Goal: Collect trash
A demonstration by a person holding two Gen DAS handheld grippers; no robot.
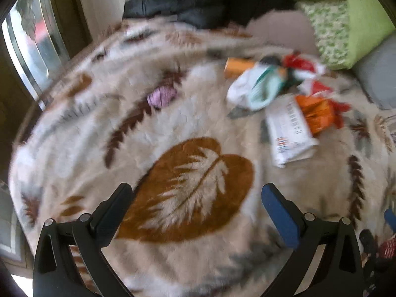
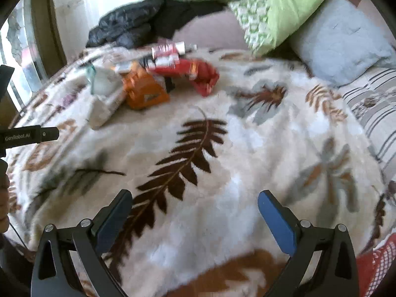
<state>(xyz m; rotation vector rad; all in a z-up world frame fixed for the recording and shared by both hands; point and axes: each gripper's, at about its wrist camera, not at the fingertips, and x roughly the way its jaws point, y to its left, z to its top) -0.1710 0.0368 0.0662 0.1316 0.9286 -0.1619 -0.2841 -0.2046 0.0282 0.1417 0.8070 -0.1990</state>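
A pile of trash lies on a leaf-patterned blanket (image 1: 173, 128) on a bed. In the left wrist view it is at the upper right: a white and mint wrapper (image 1: 250, 89), a white printed packet (image 1: 289, 131), an orange packet (image 1: 319, 113) and red wrappers (image 1: 302, 64). A crumpled pink scrap (image 1: 162, 96) lies apart to the left. My left gripper (image 1: 198, 198) is open and empty over a brown leaf. In the right wrist view the pile is at the upper left: the orange packet (image 2: 143, 89), a red wrapper (image 2: 198, 74), the white packet (image 2: 106, 104). My right gripper (image 2: 195, 205) is open and empty.
Black clothing (image 2: 138, 24) lies at the far end of the bed. A green patterned duvet (image 2: 272, 7) and a grey pillow (image 2: 339, 39) lie at the right. A window (image 1: 32, 42) is at the left. The left gripper's body (image 2: 24, 136) shows at the left edge. A red mesh item (image 2: 376, 259) lies at the lower right.
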